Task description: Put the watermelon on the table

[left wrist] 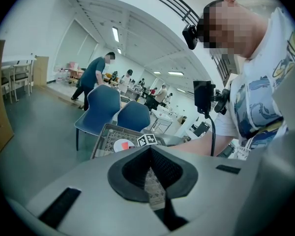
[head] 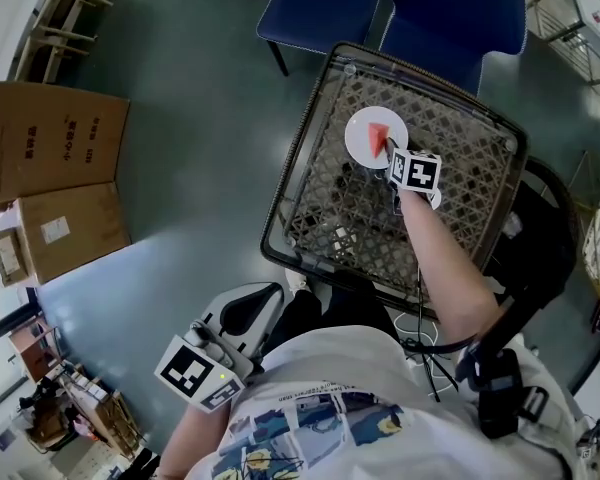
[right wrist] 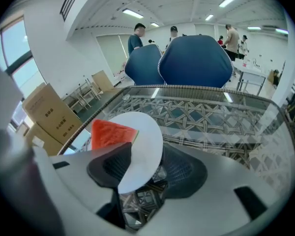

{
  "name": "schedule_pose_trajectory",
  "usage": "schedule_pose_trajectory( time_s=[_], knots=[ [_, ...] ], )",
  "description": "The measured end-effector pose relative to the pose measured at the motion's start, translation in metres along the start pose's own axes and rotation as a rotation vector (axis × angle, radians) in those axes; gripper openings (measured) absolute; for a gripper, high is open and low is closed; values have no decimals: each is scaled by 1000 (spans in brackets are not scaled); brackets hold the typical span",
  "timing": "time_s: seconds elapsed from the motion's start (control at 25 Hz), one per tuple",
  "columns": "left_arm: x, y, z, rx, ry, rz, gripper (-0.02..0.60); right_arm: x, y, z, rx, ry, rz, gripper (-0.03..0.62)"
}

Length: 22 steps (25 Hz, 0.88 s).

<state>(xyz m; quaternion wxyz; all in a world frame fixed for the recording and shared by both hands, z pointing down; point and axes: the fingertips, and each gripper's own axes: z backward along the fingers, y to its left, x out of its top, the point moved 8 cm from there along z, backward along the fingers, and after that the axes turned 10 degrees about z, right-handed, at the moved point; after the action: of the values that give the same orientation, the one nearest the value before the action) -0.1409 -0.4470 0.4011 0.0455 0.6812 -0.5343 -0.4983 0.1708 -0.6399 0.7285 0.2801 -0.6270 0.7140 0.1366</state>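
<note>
The left gripper (left wrist: 150,151) hangs low beside the person's hip. Its fingers (left wrist: 132,173) are drawn nearly together, with only a thin sliver of gap and nothing between them. Far ahead of their tips sits the black mesh basket (left wrist: 108,134).

The right gripper (right wrist: 148,157) reaches down into that basket with its fingers (right wrist: 110,166) spread wide. The near rim of a white plate (right wrist: 146,127) stands in the gap between them, and neither pad presses on it. The red watermelon slice (right wrist: 113,133) lies on the plate, just past the tip of the finger at the view's left. The basket's mesh spreads below and ahead of the fingers. Two blue chairs (right wrist: 196,63) stand beyond its far rim, and cardboard boxes (right wrist: 49,113) sit off to the fingers' left.
</note>
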Motion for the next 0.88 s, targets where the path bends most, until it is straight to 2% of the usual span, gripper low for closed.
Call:
schedule_pose_trajectory(
  time_s=[0.12,0.48,0.68,0.88],
  knots=[
    [-2,-1,0,8,-1,4,9,-1,2,0,-6,6,63,187],
    [-4,-5,4,3,-9,-8,9,-8,-7,15,-20,-11,78,187],
    [-5,-13,13,-24,-22,-43,9,-7,-10,43,-42,-35,94,186],
    [-7,-23,27,-85,-49,-118,9,-10,-10,88,-52,-65,92,186]
  ],
)
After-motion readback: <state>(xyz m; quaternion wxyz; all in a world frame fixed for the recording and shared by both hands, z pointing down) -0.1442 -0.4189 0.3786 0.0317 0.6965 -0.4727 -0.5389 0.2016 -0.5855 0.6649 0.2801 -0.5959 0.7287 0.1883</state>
